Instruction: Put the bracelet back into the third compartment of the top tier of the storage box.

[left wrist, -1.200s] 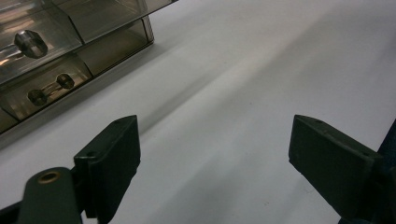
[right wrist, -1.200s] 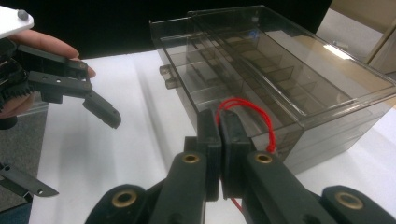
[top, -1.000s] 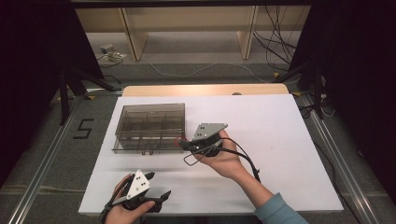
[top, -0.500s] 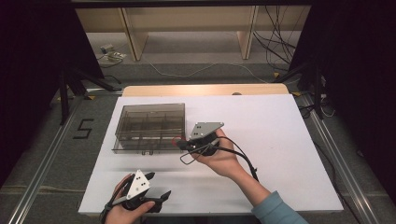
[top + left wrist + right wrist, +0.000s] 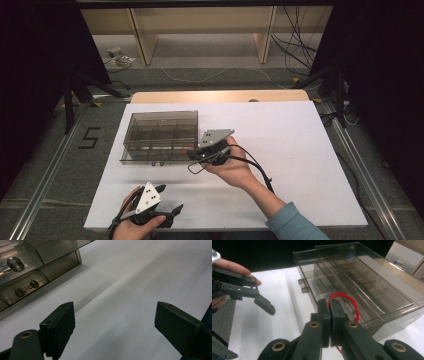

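Your right gripper (image 5: pixel 329 315) is pinched tight on a thin red loop (image 5: pixel 347 300), held at the front wall of the smoky clear drawer box (image 5: pixel 160 136) at centre left of the high view. In my judgement the loop could slip from so narrow a grip, or snag on the box's edge and drag the light box across the white table (image 5: pixel 300 150) if you pull. Your left gripper (image 5: pixel 159 210), at the bottom left of that view, hangs wide apart on nothing, so it isn't steadying the box.
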The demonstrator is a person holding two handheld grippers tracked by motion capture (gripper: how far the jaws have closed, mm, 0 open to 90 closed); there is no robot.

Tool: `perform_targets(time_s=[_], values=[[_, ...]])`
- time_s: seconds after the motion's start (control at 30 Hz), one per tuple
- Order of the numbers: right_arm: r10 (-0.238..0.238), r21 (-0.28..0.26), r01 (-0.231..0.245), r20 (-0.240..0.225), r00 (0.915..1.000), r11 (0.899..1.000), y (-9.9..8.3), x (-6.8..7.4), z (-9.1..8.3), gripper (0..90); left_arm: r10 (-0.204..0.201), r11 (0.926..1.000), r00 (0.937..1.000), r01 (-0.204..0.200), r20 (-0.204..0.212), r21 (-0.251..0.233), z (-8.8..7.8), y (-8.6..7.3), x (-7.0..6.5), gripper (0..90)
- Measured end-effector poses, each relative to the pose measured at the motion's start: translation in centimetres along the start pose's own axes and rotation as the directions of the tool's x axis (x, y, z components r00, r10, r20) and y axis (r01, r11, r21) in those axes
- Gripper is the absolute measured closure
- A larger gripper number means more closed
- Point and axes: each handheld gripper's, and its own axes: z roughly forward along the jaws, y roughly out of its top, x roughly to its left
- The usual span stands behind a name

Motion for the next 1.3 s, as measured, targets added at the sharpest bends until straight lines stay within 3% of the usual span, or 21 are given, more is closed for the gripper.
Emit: perform_targets(time_s=[1.3], values=[[0.002, 0.042, -0.001, -0.029, 0.9996, 0.999, 1.4, 0.0, 2.8, 88.3, 0.004, 1.0000, 1.0000, -0.004, 0.000, -0.003, 0.0, 0.0, 0.0, 16.6]])
